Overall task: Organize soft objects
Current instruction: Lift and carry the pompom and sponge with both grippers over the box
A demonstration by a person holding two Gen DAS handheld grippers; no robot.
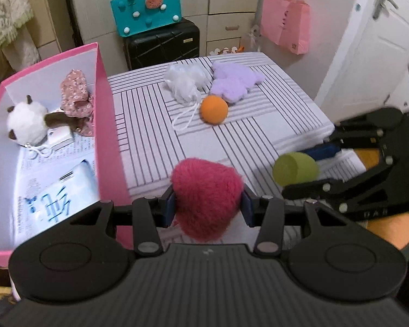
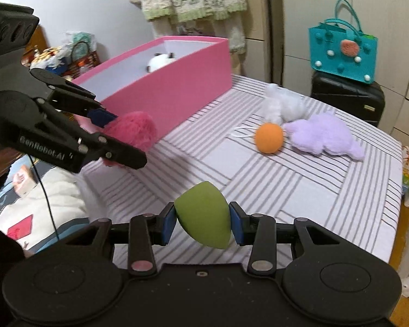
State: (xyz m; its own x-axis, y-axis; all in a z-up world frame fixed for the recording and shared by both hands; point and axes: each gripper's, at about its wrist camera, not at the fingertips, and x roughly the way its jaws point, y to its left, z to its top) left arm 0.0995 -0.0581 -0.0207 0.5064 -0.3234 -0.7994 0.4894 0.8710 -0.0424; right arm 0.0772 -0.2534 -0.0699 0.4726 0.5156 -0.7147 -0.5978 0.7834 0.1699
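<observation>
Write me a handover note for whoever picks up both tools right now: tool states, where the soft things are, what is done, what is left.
Left tool: shut on the red fuzzy pompom, held beside the pink box.
Right tool: shut on the green makeup sponge, above the striped bed cover.
Done: panda plush and floral fabric piece lie in the box.
Left: drop both held items into the box, then collect the orange sponge, white mesh pouf and purple plush, all still on the cover.
</observation>
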